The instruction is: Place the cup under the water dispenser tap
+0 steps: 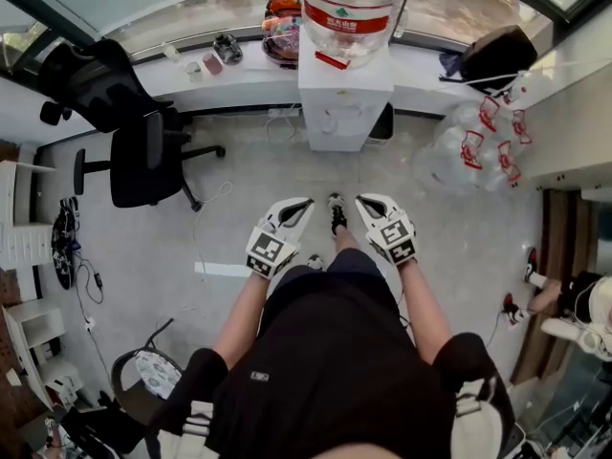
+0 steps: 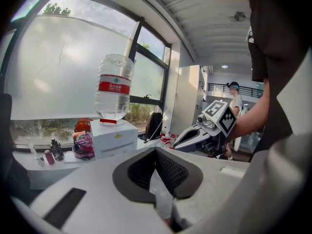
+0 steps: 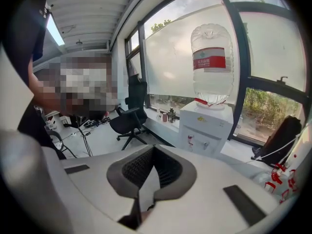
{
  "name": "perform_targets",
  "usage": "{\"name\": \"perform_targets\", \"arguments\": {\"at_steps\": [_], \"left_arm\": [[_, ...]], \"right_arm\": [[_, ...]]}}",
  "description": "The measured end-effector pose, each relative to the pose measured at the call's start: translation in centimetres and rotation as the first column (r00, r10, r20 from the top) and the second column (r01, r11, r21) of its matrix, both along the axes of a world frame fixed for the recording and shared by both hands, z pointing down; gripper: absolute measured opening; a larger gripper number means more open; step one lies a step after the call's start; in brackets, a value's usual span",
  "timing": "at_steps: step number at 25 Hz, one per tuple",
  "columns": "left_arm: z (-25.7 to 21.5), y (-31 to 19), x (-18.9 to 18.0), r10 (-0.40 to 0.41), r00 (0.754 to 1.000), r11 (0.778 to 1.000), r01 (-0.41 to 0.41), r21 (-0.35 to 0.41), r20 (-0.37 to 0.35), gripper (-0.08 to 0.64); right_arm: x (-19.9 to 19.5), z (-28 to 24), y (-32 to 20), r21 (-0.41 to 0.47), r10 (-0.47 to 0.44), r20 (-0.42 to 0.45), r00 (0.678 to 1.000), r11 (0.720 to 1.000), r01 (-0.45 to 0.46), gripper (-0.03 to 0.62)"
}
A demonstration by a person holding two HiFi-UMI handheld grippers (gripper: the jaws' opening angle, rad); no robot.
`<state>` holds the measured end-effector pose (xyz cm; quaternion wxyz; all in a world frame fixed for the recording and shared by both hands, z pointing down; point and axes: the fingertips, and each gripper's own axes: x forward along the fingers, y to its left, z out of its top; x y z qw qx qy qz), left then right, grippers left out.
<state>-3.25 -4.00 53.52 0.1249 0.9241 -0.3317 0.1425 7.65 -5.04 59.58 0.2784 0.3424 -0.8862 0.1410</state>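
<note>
The white water dispenser [image 1: 344,103] stands against the window sill with a clear bottle [image 1: 349,12] on top. It also shows in the left gripper view [image 2: 114,138] and the right gripper view [image 3: 204,126], where its two taps [image 3: 197,139] face me. I can make out no cup in any view. My left gripper [image 1: 296,204] and right gripper [image 1: 368,202] are side by side in front of my body, well short of the dispenser. Both point toward it. The left gripper [image 2: 157,152] and the right gripper [image 3: 152,150] are shut, with nothing between their pads.
A black office chair [image 1: 143,156] stands left of the dispenser. Several empty water bottles [image 1: 473,142] lie on the floor to its right. On the sill are small bottles [image 1: 212,62], a red bag [image 1: 282,27] and a black bag [image 1: 497,55].
</note>
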Motion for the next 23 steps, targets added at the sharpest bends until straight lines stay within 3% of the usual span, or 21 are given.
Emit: {"name": "perform_targets", "arguments": {"at_steps": [11,23], "left_arm": [[-0.9,5.9,-1.5,0.000,1.000,1.000,0.000,0.027,-0.018,0.000],[-1.5,8.9,-3.5,-0.004,1.000,0.999,0.005,0.035,-0.023,0.000]], "right_arm": [[0.6,-3.1,5.7,0.090,0.061,-0.017,0.998,0.994,-0.059,-0.006],[0.2,-3.9,9.6,0.112,0.100,-0.020,0.995,0.989,-0.097,-0.006]]}}
